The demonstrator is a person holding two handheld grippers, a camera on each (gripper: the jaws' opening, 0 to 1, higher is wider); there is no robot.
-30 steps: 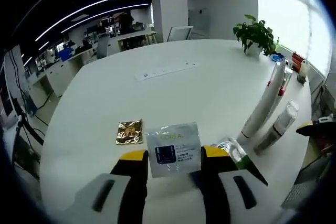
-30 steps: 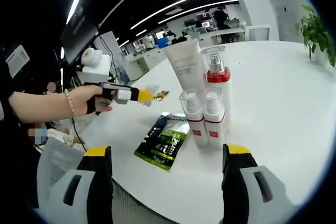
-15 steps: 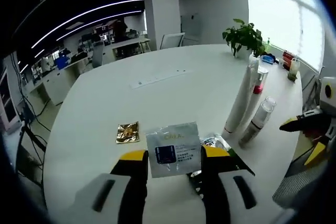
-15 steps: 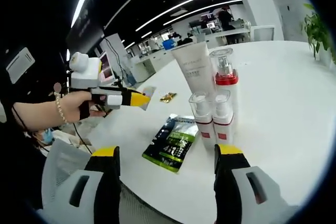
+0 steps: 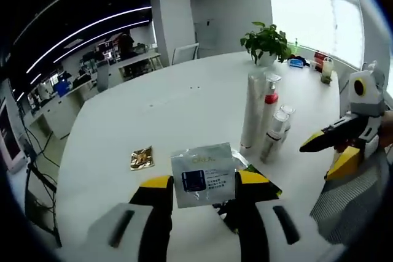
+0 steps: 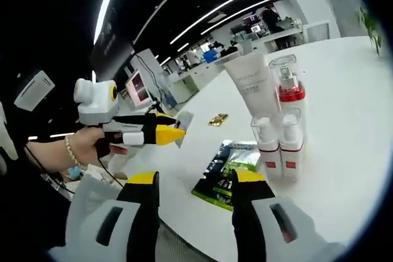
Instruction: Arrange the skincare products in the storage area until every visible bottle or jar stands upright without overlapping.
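The left gripper [image 5: 198, 182] has its jaws closed on a white packet [image 5: 202, 173], held above the near edge of the white tabletop [image 5: 184, 108]. The right gripper [image 6: 195, 183] has its jaws partly open, holding nothing. Four bottles [image 6: 279, 127] stand upright close together, beside a flat green pouch [image 6: 228, 167]. Farther off lies a small gold packet [image 5: 142, 157], maybe foil.

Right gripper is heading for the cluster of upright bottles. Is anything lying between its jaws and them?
Partly. A dark green sachet lies flat on the white table just ahead of the right gripper, left of the two small red-banded bottles. Approaching from the right jaw's side, nothing visible stands before them.
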